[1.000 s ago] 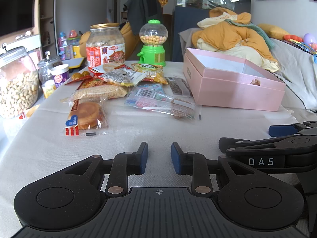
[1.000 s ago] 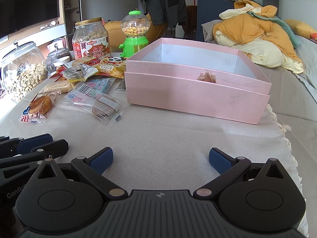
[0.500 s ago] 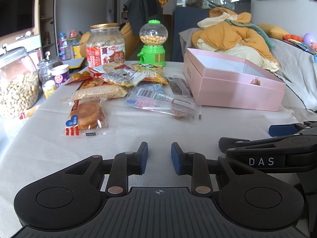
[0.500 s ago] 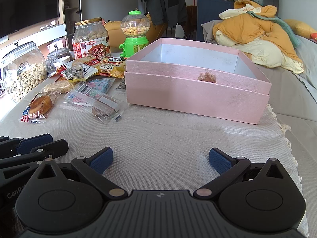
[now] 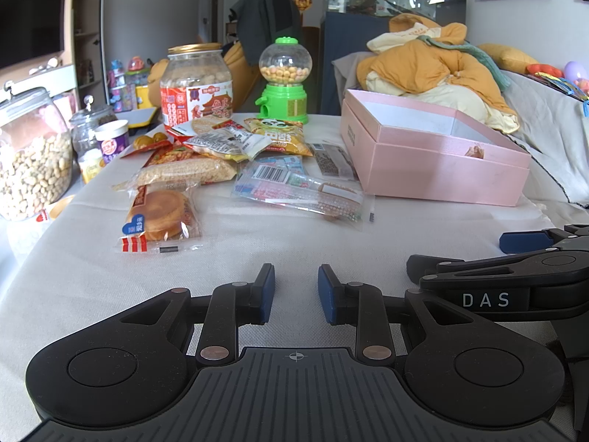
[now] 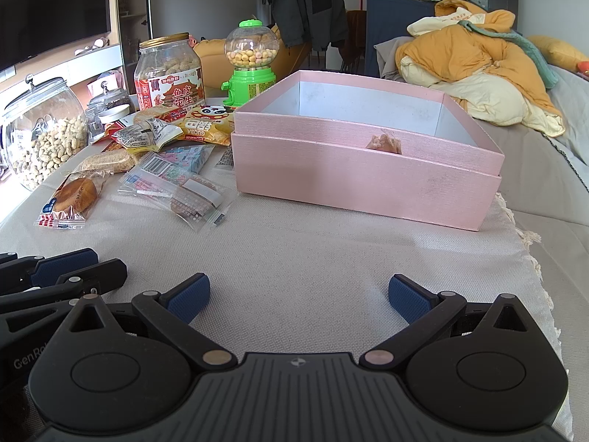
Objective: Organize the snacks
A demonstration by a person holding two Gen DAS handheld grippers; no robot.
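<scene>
Fingers [image 5: 267,289] of the left gripper [image 5: 296,287] parted by a narrow gap, closed on nothing; those of the right gripper [image 6: 298,294] splayed wide, likewise empty. No change to report against half a second and a full second earlier: same low pose over the beige woven tablecloth [image 6: 313,250], same spread of the jaws, same layout ahead. Hence a pause, probably between one placement and the next pick rather than mid-move. Open pink cardboard box [image 6: 368,188] on the right side of the cloth, holding one small crinkled amber-wrapped snack [image 6: 384,143] against its near wall and otherwise showing bare white interior. Still loose on the left, well apart from both grippers: round golden cake in a clear wrapper [image 5: 162,217] nearest, flat clear packet with a barcode label [image 5: 294,188] just beside the box, then a heap with a long pack of pale crumbly biscuit [image 5: 184,171] and a yellow crisp bag printed with a panda [image 5: 279,138]. Behind them, a red-labelled plastic jar of coated peanuts [image 5: 197,88] and a green-based gumball dispenser [image 5: 285,81]. Judging by that, barely begun: one item boxed, the rest waiting. Likely next a reach by the left for the cake or the barcode packet. Thin, slippery film lying flat on cloth, so a pinch at an edge seam seems the safer bet.
</scene>
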